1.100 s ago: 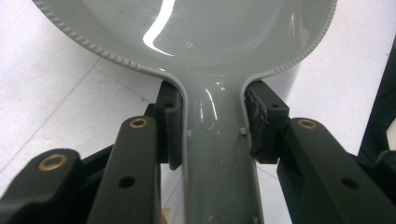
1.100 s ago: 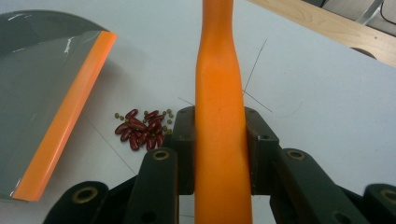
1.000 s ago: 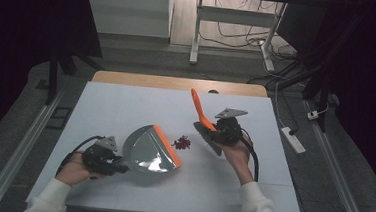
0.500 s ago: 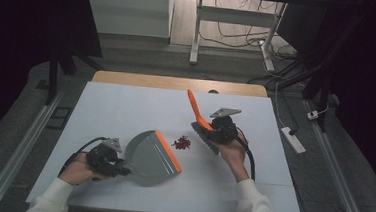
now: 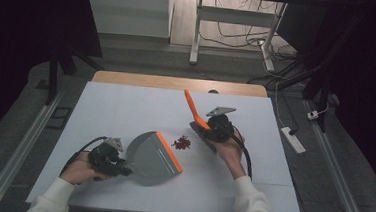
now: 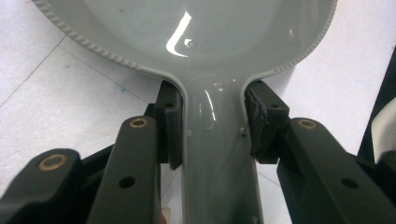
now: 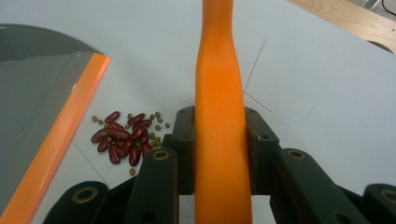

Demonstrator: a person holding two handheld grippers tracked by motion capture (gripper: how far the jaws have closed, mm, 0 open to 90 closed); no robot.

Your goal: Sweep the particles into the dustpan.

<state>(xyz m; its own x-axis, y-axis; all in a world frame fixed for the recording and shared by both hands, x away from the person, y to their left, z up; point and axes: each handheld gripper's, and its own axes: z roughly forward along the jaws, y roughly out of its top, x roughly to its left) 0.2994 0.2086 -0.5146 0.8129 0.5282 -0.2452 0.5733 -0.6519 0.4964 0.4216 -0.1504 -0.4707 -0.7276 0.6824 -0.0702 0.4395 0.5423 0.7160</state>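
A grey dustpan with an orange front lip lies flat on the white table, its lip facing a small pile of red and green beans. My left gripper is shut on the dustpan's handle; its pads press both sides of the handle. My right gripper is shut on the orange handle of a brush, just right of the beans. In the right gripper view, the orange handle rises between the jaws, with the beans and dustpan lip to its left.
The table's far edge is a bare wooden strip. A white power strip lies on the floor to the right. A metal desk frame and cables stand beyond the table. Free tabletop lies at the far left and near right.
The dustpan has tipped down from a raised tilt to lie flat, sliding slightly towards the near edge. The brush handle has leaned a little to the left.
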